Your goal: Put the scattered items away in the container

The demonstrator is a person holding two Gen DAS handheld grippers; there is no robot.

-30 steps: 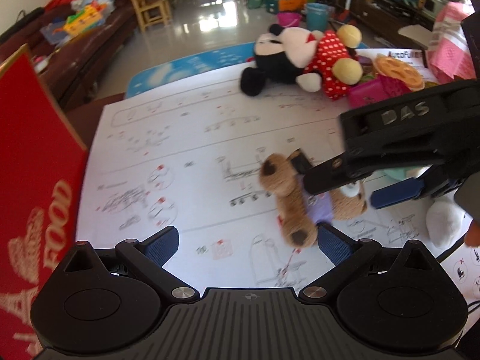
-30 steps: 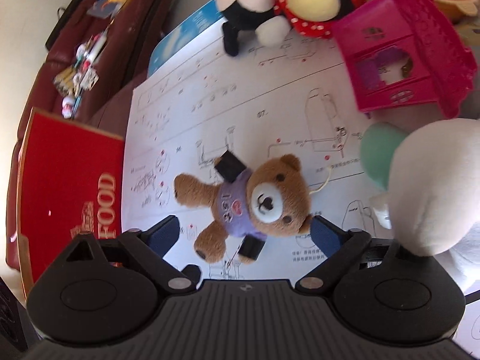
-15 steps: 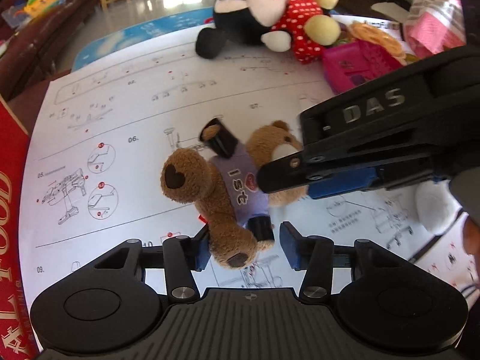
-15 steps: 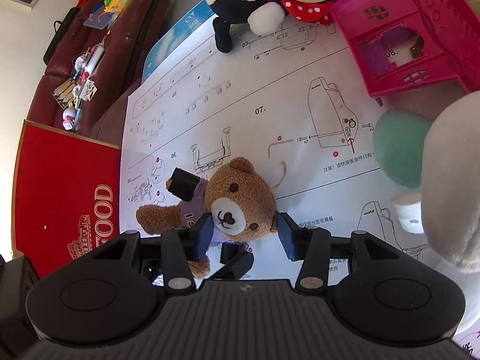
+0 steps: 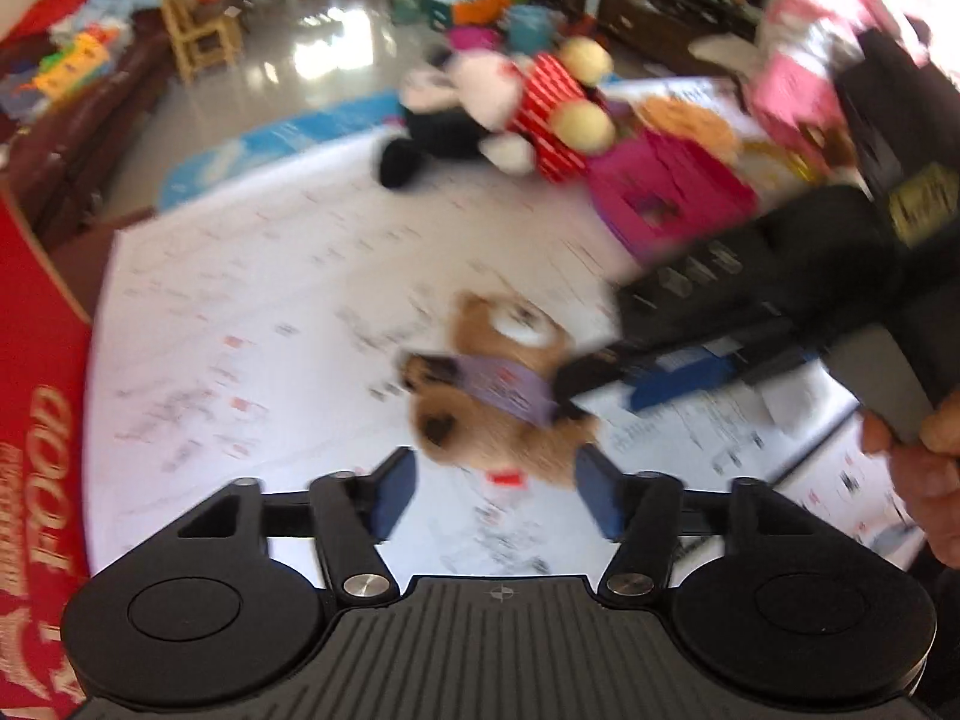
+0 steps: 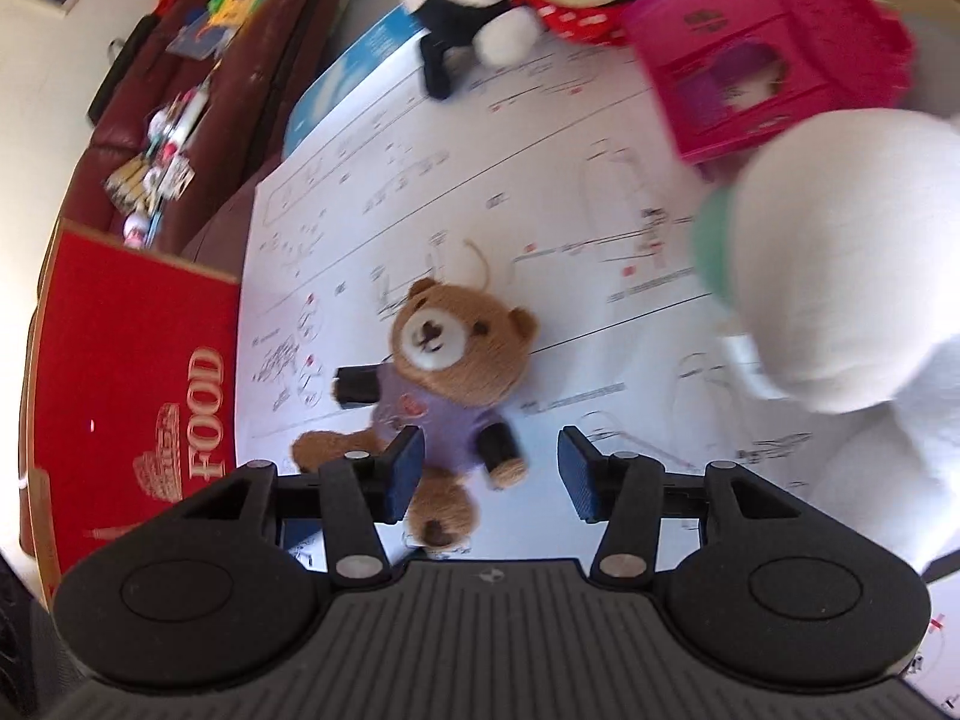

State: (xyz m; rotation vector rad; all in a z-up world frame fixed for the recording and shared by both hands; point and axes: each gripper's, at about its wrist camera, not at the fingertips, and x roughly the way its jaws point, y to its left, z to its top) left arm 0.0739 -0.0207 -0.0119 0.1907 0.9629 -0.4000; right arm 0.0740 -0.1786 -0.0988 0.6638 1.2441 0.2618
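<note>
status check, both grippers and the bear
Left gripper and right gripper opening, nothing gripped. Brown plush bear in purple shirt loose on paper. White plush crowds right.

A small brown bear [image 6: 447, 372] in a purple shirt lies face-up on the white sheet in front of me, head away, legs toward my jaws, black cuffs on its arms. The red box [image 6: 129, 396] marked FOOD stands off to my left.
</note>
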